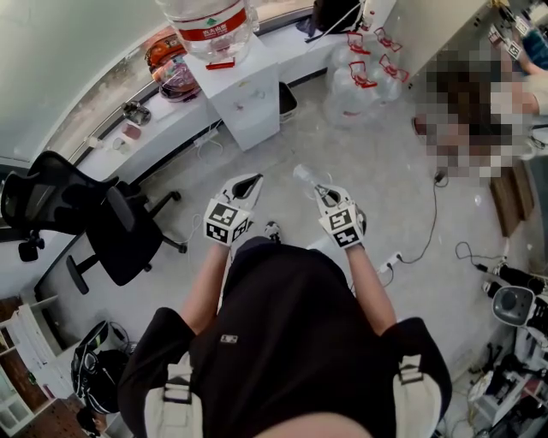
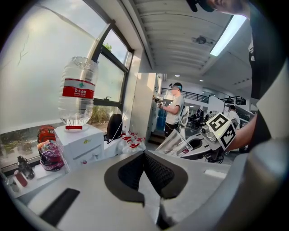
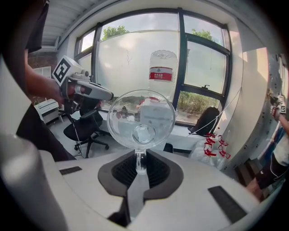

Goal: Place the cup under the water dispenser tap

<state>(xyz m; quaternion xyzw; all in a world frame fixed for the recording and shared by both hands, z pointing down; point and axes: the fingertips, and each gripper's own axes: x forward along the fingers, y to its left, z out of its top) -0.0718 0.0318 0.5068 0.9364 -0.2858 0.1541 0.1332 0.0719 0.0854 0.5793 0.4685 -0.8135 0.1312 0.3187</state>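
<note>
Floor: pale grey floor (image 1: 377, 184), bare between me and the water dispenser (image 1: 244, 94). A black office chair (image 1: 103, 222) sits off to the left. A heap of clear empty bottles with red handles (image 1: 355, 73) lies to the right of the dispenser. A thin cable (image 1: 428, 231) runs over the floor at right.

Dispenser: white box, square edges, on the white tabletop (image 1: 167, 128) under the window. A clear ribbed bottle (image 1: 210, 21) with a red label stands upside down on top of it. Bags in red and dark wrap lie on the tabletop to its left.

Cup (image 3: 141, 118): clear, smooth and round. It is in the air in front of me, well apart from the dispenser and not under the tap. Its round outline faces the right gripper's camera, so its long axis runs roughly along the gripper, towards the window. I cannot tell whether mouth or base faces me.

Right gripper (image 3: 140, 169): ribbed black pads clamped on a narrow clear part at the cup's lower edge. The bowl stands clear above the pads. In the head view the cup (image 1: 306, 176) juts ahead of the right gripper (image 1: 318, 190).

Left gripper (image 2: 144, 173): jaws together, nothing between them, held level with the right one, just to its left (image 1: 248, 184).
</note>
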